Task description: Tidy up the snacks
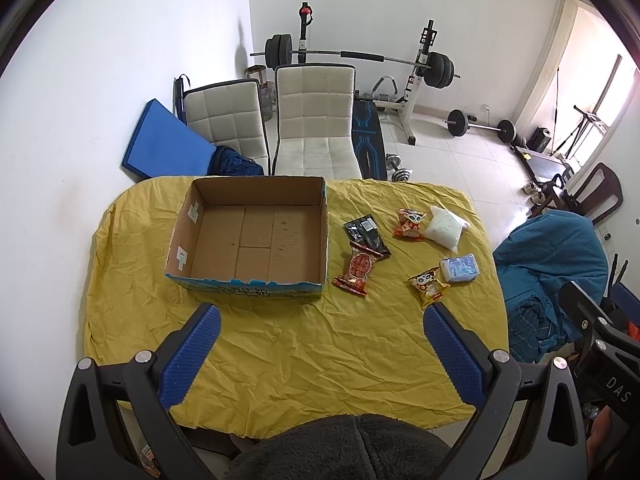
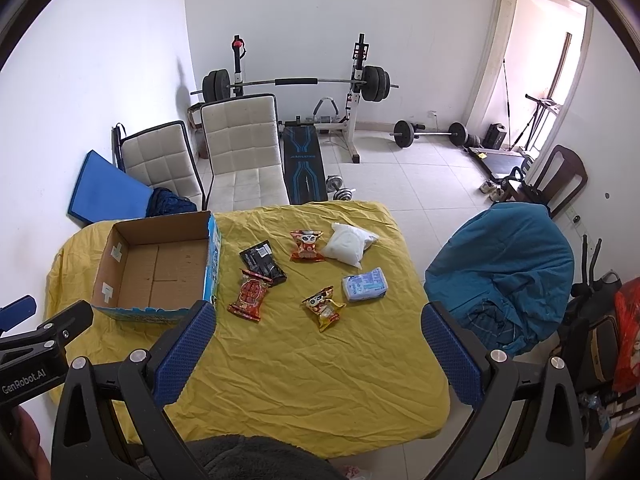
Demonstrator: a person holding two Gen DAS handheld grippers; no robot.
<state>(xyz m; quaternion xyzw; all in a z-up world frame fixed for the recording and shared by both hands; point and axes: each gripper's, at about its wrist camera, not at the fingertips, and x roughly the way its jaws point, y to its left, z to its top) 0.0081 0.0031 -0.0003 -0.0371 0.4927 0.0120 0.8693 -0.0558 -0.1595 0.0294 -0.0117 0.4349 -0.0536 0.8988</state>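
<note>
Snacks lying loose on the yellow cloth (image 2: 280,380), just right of the empty cardboard box (image 2: 160,268); nothing sitting inside the box yet. Left gripper (image 1: 322,354) hanging wide open above the near edge of the table, holding nothing; right gripper (image 2: 318,354) also spread wide, empty, hovering near the yellow panda packet (image 2: 324,307). Red packet (image 2: 250,294) lying partly under the black packet (image 2: 264,266), touching; orange panda packet (image 2: 306,245) just beside the white pouch (image 2: 349,246); blue tissue pack (image 2: 365,284) near the yellow one. Probably all light and crinkly; likely slippery foil, puffy with air, crumbly inside, so squeezing softly. Pinching across the middle or a sealed end looking best. White pouch looking soft and floppy; maybe sagging when lifted.
</note>
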